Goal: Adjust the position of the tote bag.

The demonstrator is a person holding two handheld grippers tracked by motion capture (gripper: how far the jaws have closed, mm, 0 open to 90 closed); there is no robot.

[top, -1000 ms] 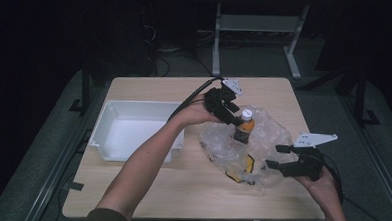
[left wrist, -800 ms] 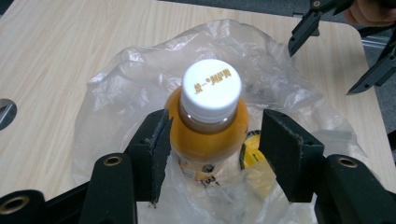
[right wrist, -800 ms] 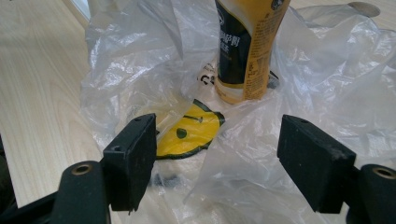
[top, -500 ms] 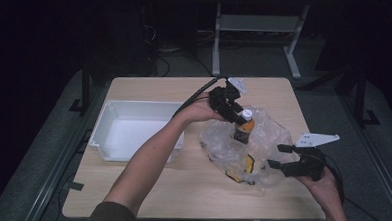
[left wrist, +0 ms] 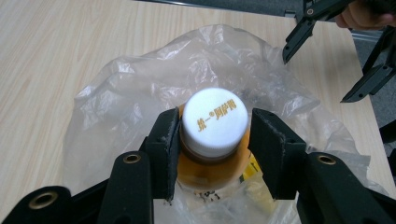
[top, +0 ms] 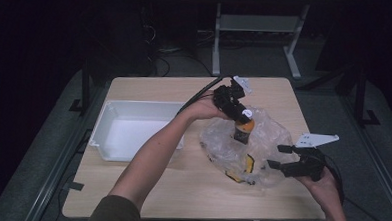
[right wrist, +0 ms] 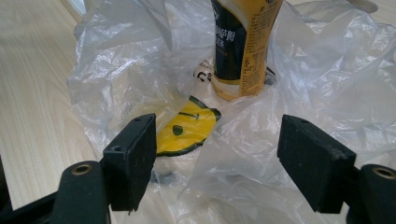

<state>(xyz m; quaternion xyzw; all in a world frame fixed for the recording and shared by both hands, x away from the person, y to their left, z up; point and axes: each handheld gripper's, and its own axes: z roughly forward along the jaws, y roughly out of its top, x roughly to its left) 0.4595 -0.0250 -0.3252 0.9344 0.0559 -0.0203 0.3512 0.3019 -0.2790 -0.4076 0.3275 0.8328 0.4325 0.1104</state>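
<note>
While the right gripper [top: 282, 157] hangs with jaws spread, pads clear of the clear plastic bag [top: 222, 141] at the bag's near edge, the left gripper [left wrist: 214, 140] has just been closing around the bottle [left wrist: 212, 154], which stands upright inside that bag on the table [top: 145, 188]. One pad touches the bottle's neck under the white cap [left wrist: 215, 120], the other looks just short, so not clamped yet. Likely a lift-out grasp; the white tray [top: 133, 133] sits left.

Bottle cap [left wrist: 214, 117]: gold "统一®阿萨姆"; label txt unreadable
</note>
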